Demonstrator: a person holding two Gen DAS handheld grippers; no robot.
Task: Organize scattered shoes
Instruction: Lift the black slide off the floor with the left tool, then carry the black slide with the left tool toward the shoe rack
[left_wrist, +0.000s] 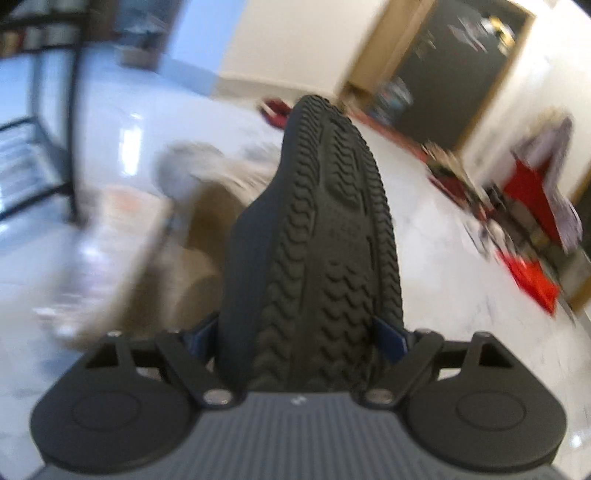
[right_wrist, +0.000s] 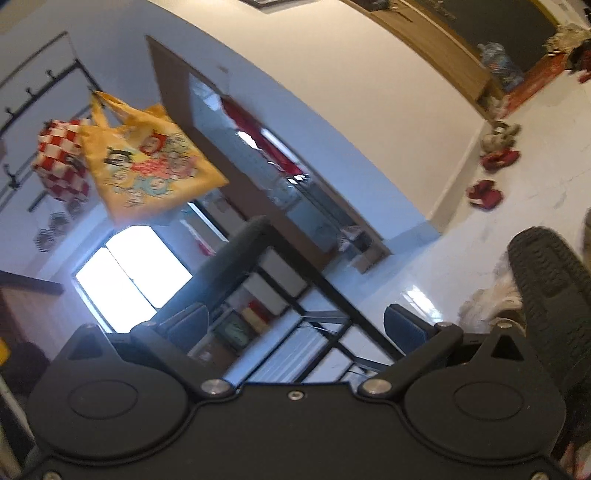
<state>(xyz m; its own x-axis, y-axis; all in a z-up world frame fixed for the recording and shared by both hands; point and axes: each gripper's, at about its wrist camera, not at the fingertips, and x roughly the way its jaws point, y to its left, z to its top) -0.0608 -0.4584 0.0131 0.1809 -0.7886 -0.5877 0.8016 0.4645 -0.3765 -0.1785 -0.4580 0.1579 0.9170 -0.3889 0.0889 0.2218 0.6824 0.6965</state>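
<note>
Black shoe (left_wrist: 317, 240) clamped sole-up in left tongs (left_wrist: 301, 332).

The shoe (left_wrist: 325, 236) is held sole-up between the left gripper (left_wrist: 299, 332) pads, above the floor (left_wrist: 443, 236). A rack (right_wrist: 295, 295) is seen ahead of the right gripper (right_wrist: 295, 325), bags (right_wrist: 147, 166) hung above-left; possibly slippers (right_wrist: 484, 194) by the wall.

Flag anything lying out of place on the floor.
Two red slippers lie apart on the white floor near the wall, unpaired. The left gripper holds a black shoe sole-up, off the floor.
</note>
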